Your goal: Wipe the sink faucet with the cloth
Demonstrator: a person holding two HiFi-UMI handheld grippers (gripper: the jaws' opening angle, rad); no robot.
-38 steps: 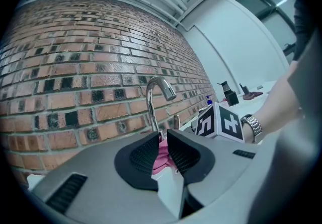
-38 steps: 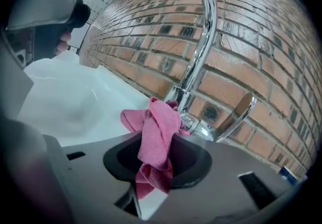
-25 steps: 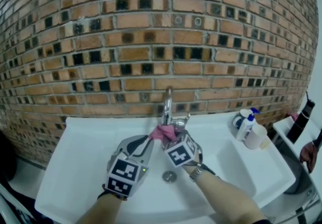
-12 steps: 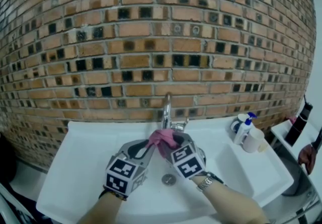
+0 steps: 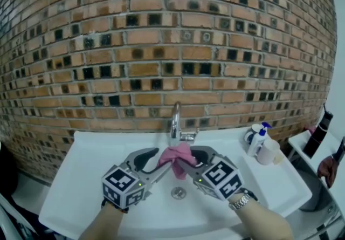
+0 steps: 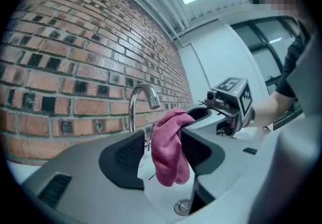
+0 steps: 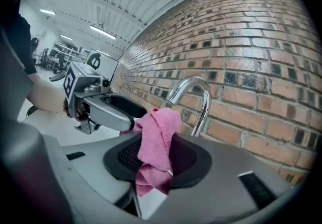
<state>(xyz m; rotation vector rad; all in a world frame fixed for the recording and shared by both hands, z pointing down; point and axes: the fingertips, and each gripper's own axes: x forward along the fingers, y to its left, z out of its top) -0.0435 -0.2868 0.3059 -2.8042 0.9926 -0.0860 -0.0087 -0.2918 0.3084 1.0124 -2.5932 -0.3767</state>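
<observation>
Directly ahead of both tool tips, the chrome gooseneck faucet [image 5: 175,120] stands upright against the brown brick wall [image 5: 172,45]. Its long axis is vertical, and its spout arches back over the white ceramic sink basin [image 5: 91,152]. The pink terry cloth [image 5: 177,155] hangs bunched between the tool tips and the lower stem of the faucet. The right tool [image 7: 156,147] is clamped on the upper fold of the cloth and carries it; from this tool the faucet lies ahead and slightly right. The left tool [image 6: 162,140] has just been opening its jaws, which now stand wide. The cloth hangs between them, nearer the right-hand jaw, and is not pinched. The right tool is judged the working one. The cloth covers the faucet base, and whether cloth touches metal cannot be determined.
</observation>
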